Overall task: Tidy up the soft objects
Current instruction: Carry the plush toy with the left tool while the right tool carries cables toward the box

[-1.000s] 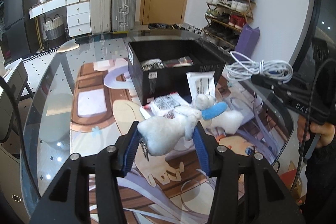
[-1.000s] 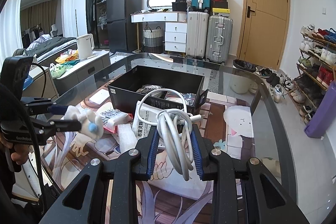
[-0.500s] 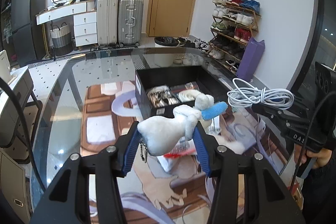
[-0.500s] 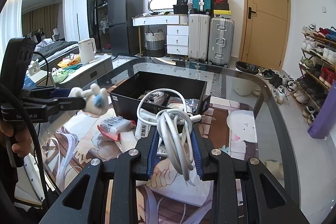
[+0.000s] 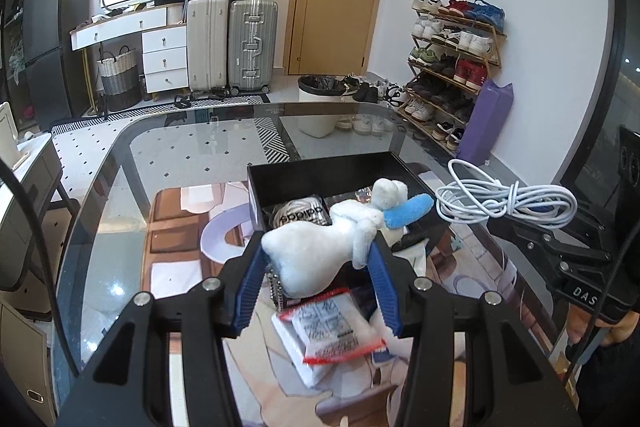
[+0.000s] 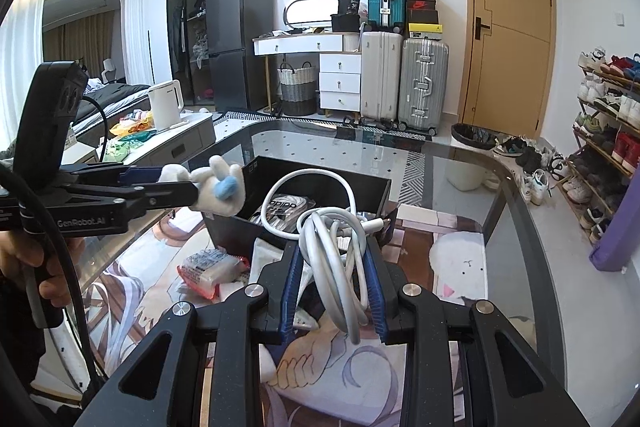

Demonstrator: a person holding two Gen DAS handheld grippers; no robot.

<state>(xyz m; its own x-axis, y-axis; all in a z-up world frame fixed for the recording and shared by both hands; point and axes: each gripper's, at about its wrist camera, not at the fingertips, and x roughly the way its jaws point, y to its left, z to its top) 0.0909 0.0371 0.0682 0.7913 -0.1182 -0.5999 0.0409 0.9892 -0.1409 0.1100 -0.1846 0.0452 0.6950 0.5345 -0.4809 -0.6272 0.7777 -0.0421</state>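
Note:
My left gripper (image 5: 316,259) is shut on a white plush toy (image 5: 316,255) with a blue ear, held in the air just before the black box (image 5: 320,175). From the right wrist view the same plush toy (image 6: 218,187) hangs at the box's (image 6: 224,227) near left corner. A coiled white cable (image 6: 336,247) is clamped between the blue pads of my right gripper (image 6: 332,279), above the table in front of the box. That cable (image 5: 508,201) shows at the right in the left wrist view. Inside the box lie a dark packet with white lettering (image 5: 298,217) and other small items.
A red-edged tissue pack (image 5: 332,327) and other white packets (image 6: 208,267) lie on the printed mat on the glass table (image 5: 180,155). Beyond the table stand suitcases (image 6: 404,79), a white drawer unit, a door and a shoe rack (image 5: 452,59). A hand (image 6: 36,267) holds the left gripper's handle.
Both grippers have risen and advanced toward the black box with their loads. The plush toy, earlier over the packets on the mat, now hangs at the box's near edge.

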